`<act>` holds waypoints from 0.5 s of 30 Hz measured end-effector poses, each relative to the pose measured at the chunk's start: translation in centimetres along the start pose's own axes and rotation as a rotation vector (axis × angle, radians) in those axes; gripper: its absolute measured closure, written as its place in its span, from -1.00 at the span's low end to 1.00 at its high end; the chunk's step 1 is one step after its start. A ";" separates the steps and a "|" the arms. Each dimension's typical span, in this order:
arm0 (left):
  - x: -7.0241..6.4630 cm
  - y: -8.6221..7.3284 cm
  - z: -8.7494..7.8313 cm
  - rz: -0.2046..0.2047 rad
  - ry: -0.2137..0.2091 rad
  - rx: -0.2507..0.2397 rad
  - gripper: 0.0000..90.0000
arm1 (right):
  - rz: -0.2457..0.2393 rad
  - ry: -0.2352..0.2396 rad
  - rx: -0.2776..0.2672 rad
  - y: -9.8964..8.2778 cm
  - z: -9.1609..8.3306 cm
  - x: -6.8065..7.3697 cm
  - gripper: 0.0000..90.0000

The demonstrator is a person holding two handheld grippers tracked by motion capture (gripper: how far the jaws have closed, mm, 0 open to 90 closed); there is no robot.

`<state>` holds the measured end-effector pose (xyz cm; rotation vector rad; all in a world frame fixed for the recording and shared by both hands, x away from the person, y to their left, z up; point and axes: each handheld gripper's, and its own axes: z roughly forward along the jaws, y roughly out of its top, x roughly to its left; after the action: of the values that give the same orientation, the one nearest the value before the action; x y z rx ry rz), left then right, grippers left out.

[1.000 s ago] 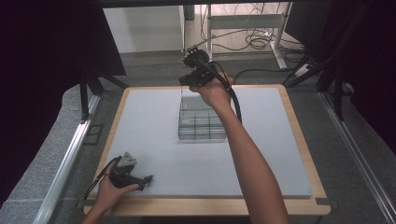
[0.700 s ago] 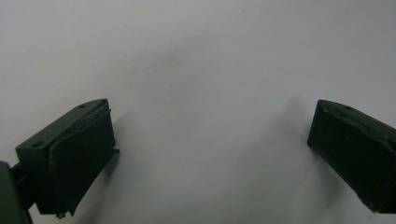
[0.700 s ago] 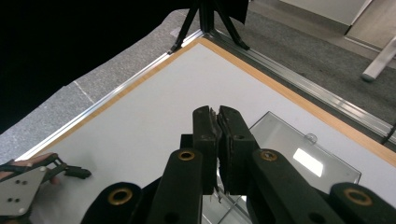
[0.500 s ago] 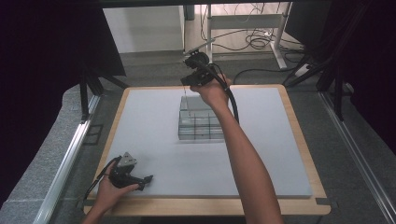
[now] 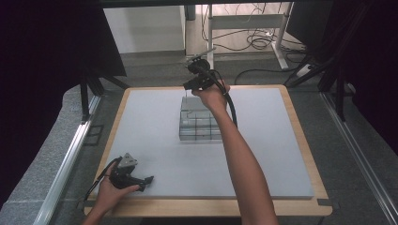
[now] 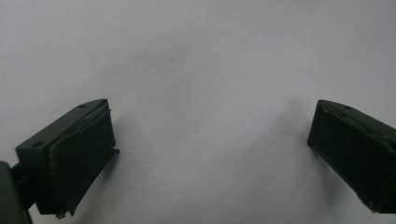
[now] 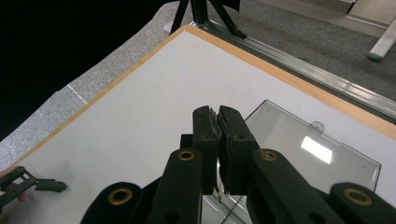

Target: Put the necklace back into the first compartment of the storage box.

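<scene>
A clear plastic compartment box sits in the middle of the white table top. My right gripper hovers at the box's far left corner, reaching in from a long outstretched arm. In the right gripper view its jaws are pressed together with a thin clear sliver between the pads, and the box's clear lid spreads out just beyond them. My left gripper rests on the table near the front left corner. Its jaws stand wide apart over bare table, with nothing between them.
A wooden rim frames the table top. Metal rails run along both sides, and the floor behind holds a desk frame and cables. The left gripper also shows far off in the right gripper view.
The right gripper has sunk closer to the box's far edge. The left hand and its gripper have stayed put.
</scene>
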<state>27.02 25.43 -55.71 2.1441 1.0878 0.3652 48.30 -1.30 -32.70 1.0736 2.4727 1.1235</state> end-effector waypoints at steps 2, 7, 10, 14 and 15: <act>0.0 0.0 0.0 0.000 0.000 -0.001 -0.99 | 0.000 -0.002 0.005 -0.2 0.3 -0.1 0.88; 0.0 0.0 0.0 0.000 0.001 -0.003 -0.99 | 0.007 -0.004 0.017 -0.8 1.3 -0.3 0.88; 0.0 0.0 0.0 0.000 0.000 -0.003 -0.99 | 0.010 -0.001 0.028 -1.2 1.9 -0.5 0.88; 0.0 0.0 0.0 0.002 0.001 -0.001 -0.99 | 0.013 0.003 0.038 -1.7 2.5 -0.5 0.88; 0.0 0.0 0.0 0.002 0.001 -0.001 -0.99 | 0.013 0.003 0.041 -1.7 2.6 -0.5 0.88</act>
<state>27.03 25.45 -55.72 2.1443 1.0860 0.3680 48.96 -0.95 -35.81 1.1009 2.5052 1.0838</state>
